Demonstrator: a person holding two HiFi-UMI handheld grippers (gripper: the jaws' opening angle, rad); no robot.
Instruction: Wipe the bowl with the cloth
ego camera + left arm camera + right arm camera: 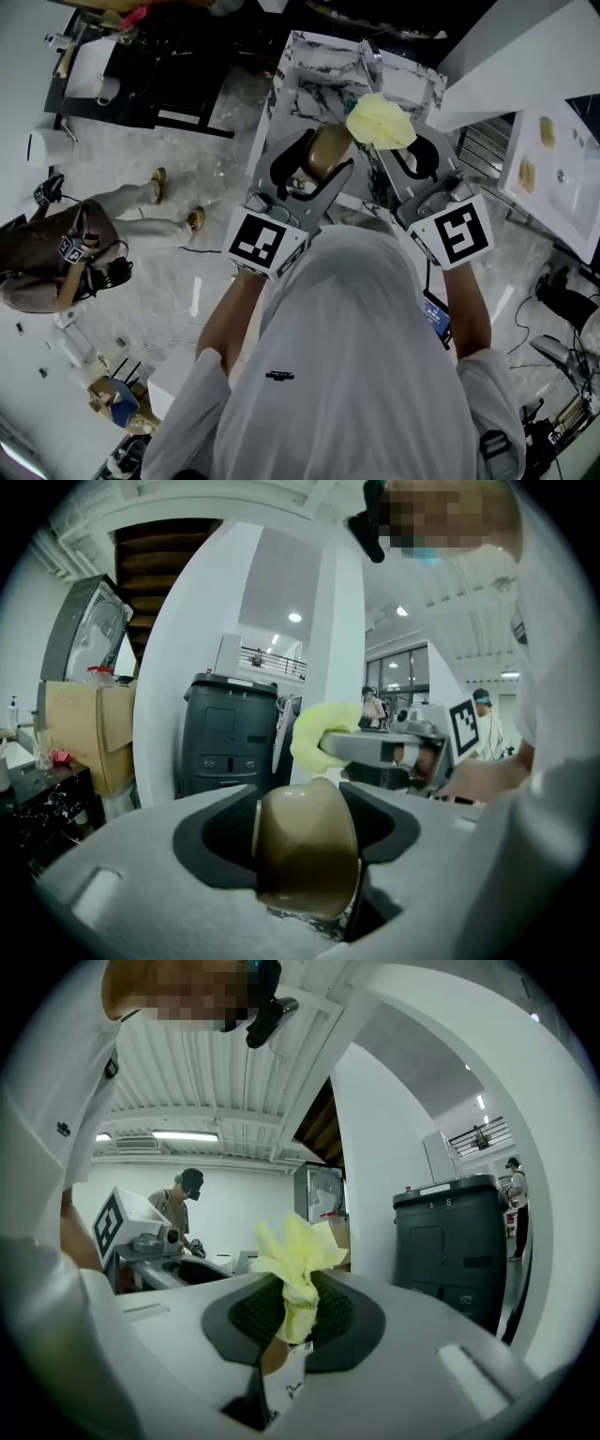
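A small tan bowl (pixel 325 150) is clamped in my left gripper (pixel 319 159), held up in the air over the marble table (pixel 309 94). In the left gripper view the bowl (pixel 307 847) fills the gap between the jaws, its rounded outside toward the camera. My right gripper (pixel 398 141) is shut on a yellow cloth (pixel 380 122), which bunches out past the jaw tips just right of the bowl. In the right gripper view the cloth (pixel 295 1269) stands up like a tuft from the closed jaws. The cloth (pixel 314 733) also shows behind the bowl, close to it.
A white marble-patterned table lies below both grippers. A dark bin (pixel 230 733) stands by a white pillar. A crouching person (pixel 66 248) is on the floor at the left, and another person (pixel 183 1208) stands in the background.
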